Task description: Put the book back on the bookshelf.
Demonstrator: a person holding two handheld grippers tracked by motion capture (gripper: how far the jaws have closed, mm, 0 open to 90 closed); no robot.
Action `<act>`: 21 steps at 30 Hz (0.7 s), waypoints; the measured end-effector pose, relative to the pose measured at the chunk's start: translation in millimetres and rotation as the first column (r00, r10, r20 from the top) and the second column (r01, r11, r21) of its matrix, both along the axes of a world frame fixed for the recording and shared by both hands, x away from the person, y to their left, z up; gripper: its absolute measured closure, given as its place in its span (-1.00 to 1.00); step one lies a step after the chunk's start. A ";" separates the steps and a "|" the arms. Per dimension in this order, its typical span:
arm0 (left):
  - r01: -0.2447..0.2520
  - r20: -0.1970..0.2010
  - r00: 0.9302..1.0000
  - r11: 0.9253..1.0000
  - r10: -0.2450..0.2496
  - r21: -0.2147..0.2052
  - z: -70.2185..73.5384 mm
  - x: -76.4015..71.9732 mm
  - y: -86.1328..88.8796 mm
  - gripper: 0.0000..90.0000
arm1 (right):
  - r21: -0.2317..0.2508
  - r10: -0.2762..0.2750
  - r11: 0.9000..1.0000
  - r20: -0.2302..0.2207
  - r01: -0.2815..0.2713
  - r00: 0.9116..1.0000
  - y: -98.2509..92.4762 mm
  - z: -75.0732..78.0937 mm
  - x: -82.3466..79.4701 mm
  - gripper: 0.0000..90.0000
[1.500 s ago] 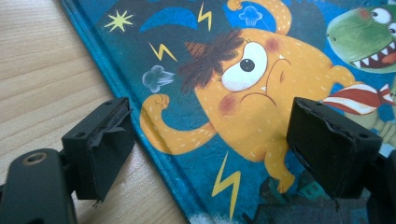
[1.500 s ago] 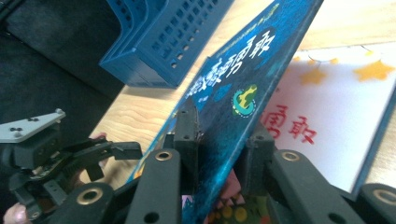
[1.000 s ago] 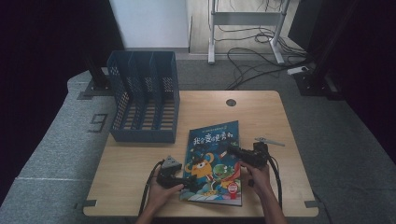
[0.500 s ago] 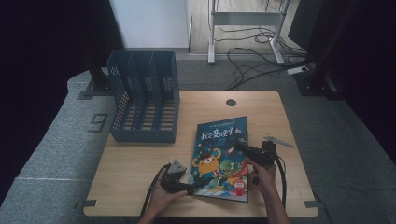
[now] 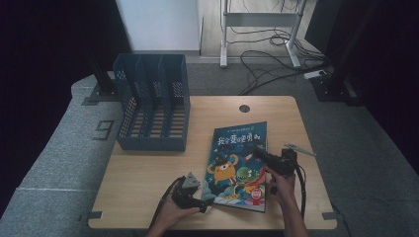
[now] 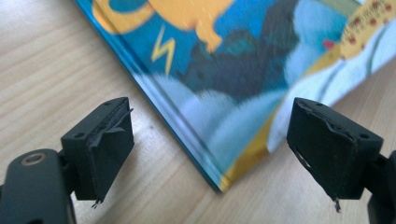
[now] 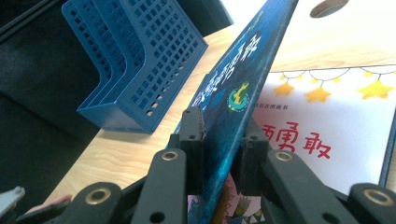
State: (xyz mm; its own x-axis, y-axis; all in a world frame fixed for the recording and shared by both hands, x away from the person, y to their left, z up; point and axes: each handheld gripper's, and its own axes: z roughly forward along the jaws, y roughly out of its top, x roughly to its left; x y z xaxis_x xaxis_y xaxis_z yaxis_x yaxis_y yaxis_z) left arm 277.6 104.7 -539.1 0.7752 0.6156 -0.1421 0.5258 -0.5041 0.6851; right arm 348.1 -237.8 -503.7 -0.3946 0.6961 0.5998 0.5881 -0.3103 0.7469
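A colourful picture book (image 5: 232, 170) lies on the wooden table (image 5: 143, 173), right of centre. My right gripper (image 5: 258, 153) reaches in from the book's right edge and is shut on the front cover (image 7: 233, 93). The cover stands tilted up off the white first page (image 7: 327, 116), which carries stars and red characters. My left gripper (image 5: 203, 204) rests low on the table at the book's near left corner (image 6: 219, 184). Its jaws stand wide open on either side of that corner, with the left gripper (image 6: 217, 140) not touching the book.
A blue slotted file rack (image 5: 153, 103) stands at the table's back left, also seen as the rack (image 7: 140, 60) beyond the lifted cover. A round cable hole (image 5: 244, 108) sits near the far edge. Cables and a desk frame lie on the floor behind.
The left gripper has slid right and nearer, up to the book's near left corner. The book and the right gripper have shifted slightly to the right.
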 end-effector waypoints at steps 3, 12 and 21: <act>0.001 0.005 1.000 1.000 -0.001 0.003 -1.3 -1.2 -4.0 -0.69 | 0.001 -0.010 1.000 0.007 0.010 1.000 -2.8 1.1 -0.8 0.68; 0.002 -0.003 1.000 1.000 -0.002 -0.001 -2.6 -0.2 -5.5 -0.74 | 0.004 -0.003 1.000 0.049 0.003 0.999 -2.0 7.6 -5.1 0.68; 0.003 0.010 1.000 1.000 -0.004 0.023 -2.3 -1.6 -7.5 -0.72 | 0.000 -0.002 1.000 0.069 0.002 0.998 -2.4 9.4 -6.2 0.67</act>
State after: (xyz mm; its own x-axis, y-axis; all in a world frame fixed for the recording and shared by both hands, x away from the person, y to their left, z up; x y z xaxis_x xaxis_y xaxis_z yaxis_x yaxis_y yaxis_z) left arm 275.9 97.2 -541.4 0.7786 0.6159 -0.1204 0.5173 -0.5212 0.6788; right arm 341.9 -240.2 -494.3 -0.4341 0.6970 0.5707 0.5343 -0.3108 0.7861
